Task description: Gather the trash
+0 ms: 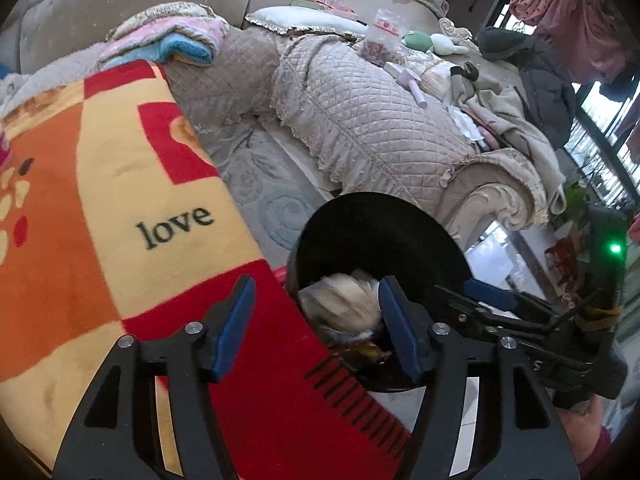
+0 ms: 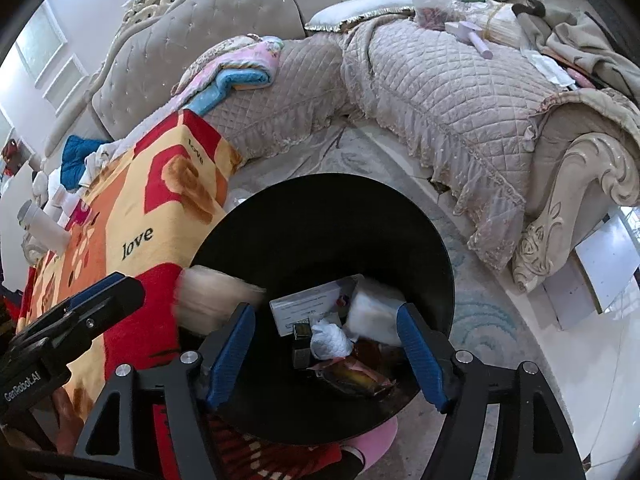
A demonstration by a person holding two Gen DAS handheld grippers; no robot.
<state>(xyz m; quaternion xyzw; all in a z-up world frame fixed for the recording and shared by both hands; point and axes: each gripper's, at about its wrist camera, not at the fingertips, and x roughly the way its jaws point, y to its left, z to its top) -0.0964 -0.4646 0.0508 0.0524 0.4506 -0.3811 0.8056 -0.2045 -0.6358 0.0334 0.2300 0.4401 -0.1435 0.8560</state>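
A black trash bin (image 1: 380,232) stands on the floor beside a blanket-covered surface. My left gripper (image 1: 316,312) hangs open over the bin's near left rim, nothing between its blue pads. A pale crumpled piece (image 1: 344,304) shows blurred just inside the bin. My right gripper (image 2: 325,320) is open above the bin (image 2: 320,224), its jaws bare. Below it lie a white box (image 2: 308,304), a crumpled tissue (image 2: 330,342) and a brown wrapper (image 2: 356,376). The blurred pale piece (image 2: 216,300) sits at the bin's left rim, close to the left gripper's fingers (image 2: 104,292).
A red, orange and yellow "love" blanket (image 1: 132,208) lies left of the bin. A quilted beige sofa (image 2: 440,92) with clutter curves behind. A patterned rug (image 1: 272,184) covers the floor between. A white bottle (image 2: 44,228) rests at far left.
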